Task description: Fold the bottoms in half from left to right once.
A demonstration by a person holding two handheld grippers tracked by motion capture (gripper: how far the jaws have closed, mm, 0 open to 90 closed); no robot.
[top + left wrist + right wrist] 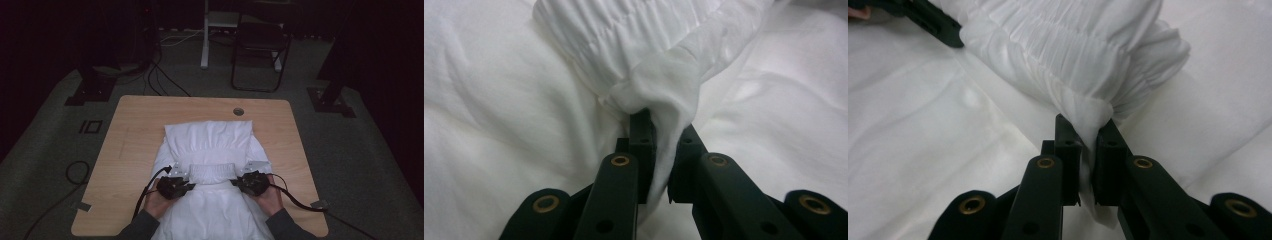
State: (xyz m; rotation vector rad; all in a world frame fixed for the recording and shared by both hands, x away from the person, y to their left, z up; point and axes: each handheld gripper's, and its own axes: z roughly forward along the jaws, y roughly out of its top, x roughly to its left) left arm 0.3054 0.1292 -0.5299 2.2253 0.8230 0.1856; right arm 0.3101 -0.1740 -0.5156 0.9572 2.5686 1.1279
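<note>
We see a white garment [210,165] spread over the middle of a wooden table [135,130], running from the table's centre down to its 6 o'clock edge. No container stands on the table; the nearest thing to one is the garment itself, whose gathered, elastic-looking band [214,172] lies folded back across the cloth between the two tools.

Our left gripper [186,186] sits at the 9 o'clock end of that band and our right gripper [238,182] at its 3 o'clock end, each held in a hand [156,202] that comes in from 6 o'clock. Both point inward toward each other.

In the left gripper view, the left gripper [664,135] is clenched on a bunched corner of the band [644,90]: a pinch of white fabric runs down between the two black jaws, which stand close together with the cloth pressed between them. In the right gripper view, the right gripper [1089,132] likewise clamps the other corner of the band [1088,65], with a fold of fabric squeezed between its jaws.

The high view gives what the close views lack: the table's outline, a round hole [238,111] near its 12 o'clock edge, the trailing cables, a chair [260,50] on the floor beyond, and the garment's puffed upper part [207,135] at 12 o'clock of the band. The gripper views alone show the fine pleats of the band and the pinched cloth. The right gripper view also catches the black tip of the other gripper [933,20] at its 11 o'clock corner.
</note>
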